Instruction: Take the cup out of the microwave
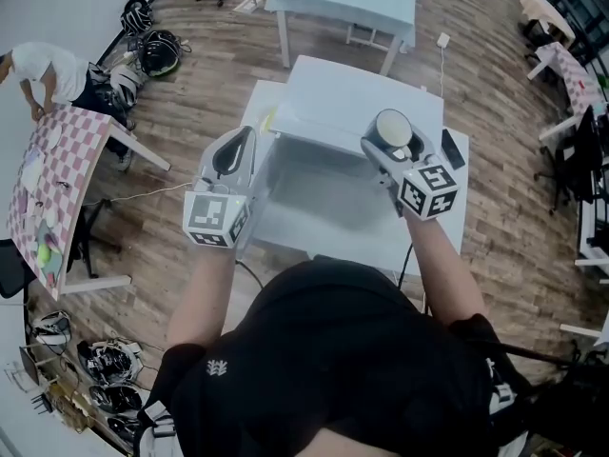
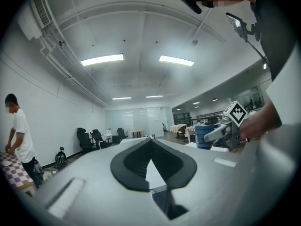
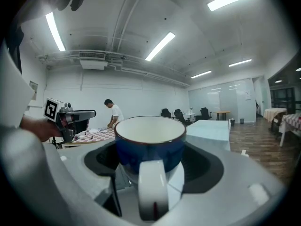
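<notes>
Right gripper [image 1: 395, 149] is clamped on the blue cup [image 3: 149, 147], upright, white handle facing the camera, held over the right side of the white table [image 1: 455, 219]. Left gripper [image 1: 245, 137] hangs alongside, jaws pinched together, nothing in them. Just beyond sits the white microwave [image 1: 347, 89]. Far left, a person [image 1: 43, 72] bends over a checkered table [image 1: 59, 174].

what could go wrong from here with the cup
The right gripper's jaws clamp the blue cup on its rounded wall, so it might slip or tilt. In the head view it appears close above the white microwave and could knock it. The dark object on the table may crowd a set-down.
</notes>
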Available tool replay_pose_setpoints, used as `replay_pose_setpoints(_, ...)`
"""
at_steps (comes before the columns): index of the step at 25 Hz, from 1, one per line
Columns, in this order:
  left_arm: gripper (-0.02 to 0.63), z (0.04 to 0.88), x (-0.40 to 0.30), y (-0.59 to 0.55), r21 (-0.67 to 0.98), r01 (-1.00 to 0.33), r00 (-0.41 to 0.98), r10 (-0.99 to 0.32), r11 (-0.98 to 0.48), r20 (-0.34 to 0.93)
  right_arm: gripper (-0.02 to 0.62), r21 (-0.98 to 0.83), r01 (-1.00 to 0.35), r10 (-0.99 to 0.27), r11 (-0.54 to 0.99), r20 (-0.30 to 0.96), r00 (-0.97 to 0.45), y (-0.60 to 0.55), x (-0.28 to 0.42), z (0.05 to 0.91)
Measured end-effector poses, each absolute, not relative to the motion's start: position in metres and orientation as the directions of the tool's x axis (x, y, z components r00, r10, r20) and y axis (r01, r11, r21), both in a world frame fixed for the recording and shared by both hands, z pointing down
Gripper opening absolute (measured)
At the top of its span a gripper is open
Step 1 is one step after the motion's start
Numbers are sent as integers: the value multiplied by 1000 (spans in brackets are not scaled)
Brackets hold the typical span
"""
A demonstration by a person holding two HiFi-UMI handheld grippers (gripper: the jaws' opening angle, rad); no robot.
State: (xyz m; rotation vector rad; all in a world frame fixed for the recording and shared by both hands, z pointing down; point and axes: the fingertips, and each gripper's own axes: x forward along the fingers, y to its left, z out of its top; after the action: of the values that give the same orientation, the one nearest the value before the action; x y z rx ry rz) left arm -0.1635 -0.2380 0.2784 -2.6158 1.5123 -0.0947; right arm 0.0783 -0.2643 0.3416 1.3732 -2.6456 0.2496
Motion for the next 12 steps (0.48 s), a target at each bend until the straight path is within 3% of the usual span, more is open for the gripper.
replay_pose_setpoints(12, 6, 289, -158, -232, -105, -860, 502, -865, -499, 4, 391, -74, -826, -796, 559, 228, -560, -258, 80, 361)
